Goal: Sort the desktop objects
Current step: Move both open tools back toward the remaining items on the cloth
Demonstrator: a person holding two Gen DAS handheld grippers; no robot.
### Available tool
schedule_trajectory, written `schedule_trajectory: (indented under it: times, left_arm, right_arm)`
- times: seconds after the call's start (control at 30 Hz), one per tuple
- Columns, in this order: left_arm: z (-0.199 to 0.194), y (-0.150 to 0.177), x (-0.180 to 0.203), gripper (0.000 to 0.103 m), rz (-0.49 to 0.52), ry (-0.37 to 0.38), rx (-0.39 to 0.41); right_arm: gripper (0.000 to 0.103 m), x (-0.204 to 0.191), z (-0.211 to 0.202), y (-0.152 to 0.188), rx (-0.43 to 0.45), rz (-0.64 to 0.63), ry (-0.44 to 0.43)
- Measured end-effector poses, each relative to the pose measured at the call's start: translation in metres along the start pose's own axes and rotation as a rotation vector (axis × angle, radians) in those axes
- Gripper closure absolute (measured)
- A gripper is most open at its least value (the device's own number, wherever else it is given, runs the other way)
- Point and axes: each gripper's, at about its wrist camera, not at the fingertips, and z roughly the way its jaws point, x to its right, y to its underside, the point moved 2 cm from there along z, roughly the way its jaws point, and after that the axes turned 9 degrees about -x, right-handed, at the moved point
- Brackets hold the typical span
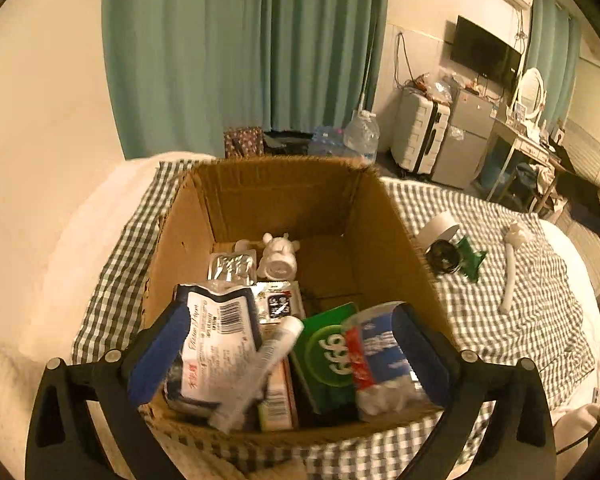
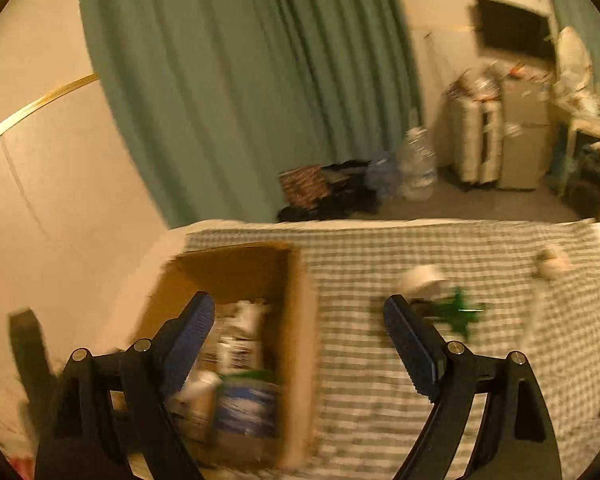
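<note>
While both grippers hang over the checked cloth, here is how the next pick lines up.

Box: the cardboard box sits on the cloth, already packed with packets, a white tube and a small white figure.
Left gripper: the left gripper is right above the box, jaws spread wide, nothing pinched; the white tube lies loose below, blurred.
Right gripper: the right gripper is released too, jaws wide, straddling the box's right wall with nothing between the pads.
Left to sort: to the right of the box lie a white roll, a dark jar touching a green wrapper, and farther right a long white stick.
Axis: the stick's length runs away from the box's near corner toward the far edge.
Nearer hand: the right, I judge; its right finger points close beside the wrapper.
</note>
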Motion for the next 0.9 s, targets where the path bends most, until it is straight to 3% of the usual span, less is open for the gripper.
schedule_trajectory:
  times: [0.1, 0.3, 0.47, 0.63, 0.9]
  left_arm:
    - [-0.022, -0.002, 0.025, 0.000, 0.027, 0.015, 0.042]
    - [-0.061, 0.002, 0.084, 0.000, 0.050, 0.039, 0.084]
    - [-0.064, 0.019, 0.133, 0.000, 0.069, 0.036, 0.080]
    - [-0.035, 0.041, 0.178, 0.000, 0.087, 0.035, 0.018]
    - [0.045, 0.048, 0.216, 0.000, 0.083, 0.013, -0.055]
  right_arm:
    - [0.016, 0.039, -0.036, 0.012, 0.033, 0.031, 0.085]
    - [0.014, 0.106, -0.112, 0.029, 0.094, 0.112, 0.177]
    - [0.011, 0.137, -0.160, 0.045, 0.163, 0.139, 0.206]
    - [0.010, 0.155, -0.165, 0.066, 0.175, 0.124, 0.218]
    - [0.009, 0.213, -0.116, 0.109, 0.168, 0.186, 0.268]
